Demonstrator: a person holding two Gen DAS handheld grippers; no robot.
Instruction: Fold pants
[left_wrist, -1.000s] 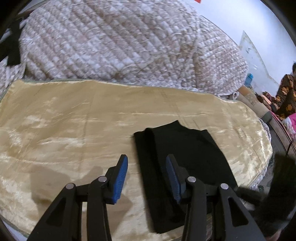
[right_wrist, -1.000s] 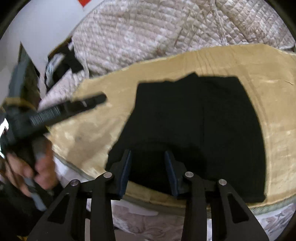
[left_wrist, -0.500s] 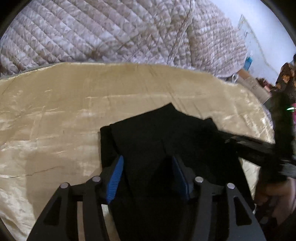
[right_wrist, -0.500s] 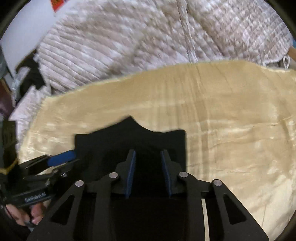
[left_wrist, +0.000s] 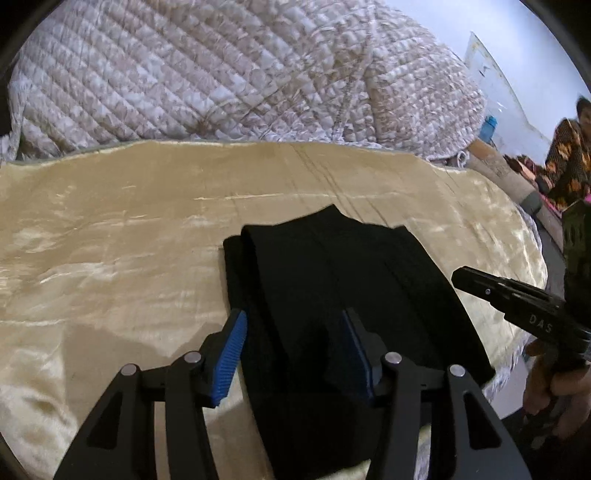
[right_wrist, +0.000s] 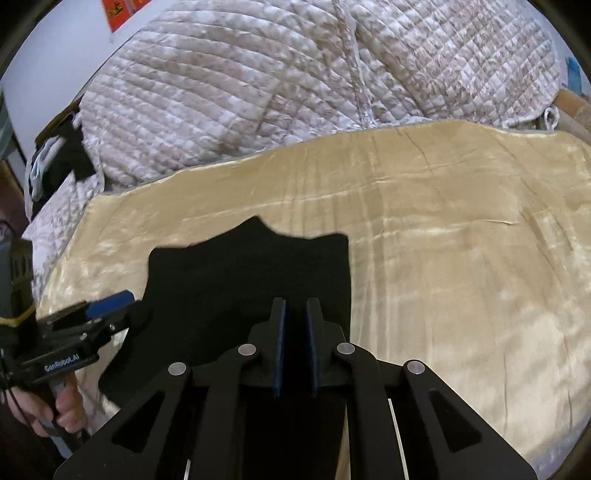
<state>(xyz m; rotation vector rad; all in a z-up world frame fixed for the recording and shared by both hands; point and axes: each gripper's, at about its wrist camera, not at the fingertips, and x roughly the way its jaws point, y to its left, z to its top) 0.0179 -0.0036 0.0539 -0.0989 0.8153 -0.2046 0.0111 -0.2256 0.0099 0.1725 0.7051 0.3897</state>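
Note:
The black pants (left_wrist: 332, 280) lie folded into a short stack on the beige velvet blanket (left_wrist: 110, 240); they also show in the right wrist view (right_wrist: 240, 280). My left gripper (left_wrist: 295, 347) is open, its blue pads astride the stack's left near edge, low over the cloth. My right gripper (right_wrist: 295, 332) is nearly closed over the stack's near right edge with black cloth between the pads. The right gripper shows at the right of the left wrist view (left_wrist: 517, 299); the left gripper shows at the left of the right wrist view (right_wrist: 92, 317).
A quilted pink-white comforter (left_wrist: 240, 74) is heaped along the far side of the blanket. A person in a patterned top (left_wrist: 569, 155) sits at the far right. Dark clothes (right_wrist: 66, 158) lie at the far left. The blanket's near edge (right_wrist: 74, 369) drops off by my hand.
My right gripper has narrowed from open to nearly closed on the pants' near edge. My left gripper pulled back slightly toward the stack's left edge and stays open.

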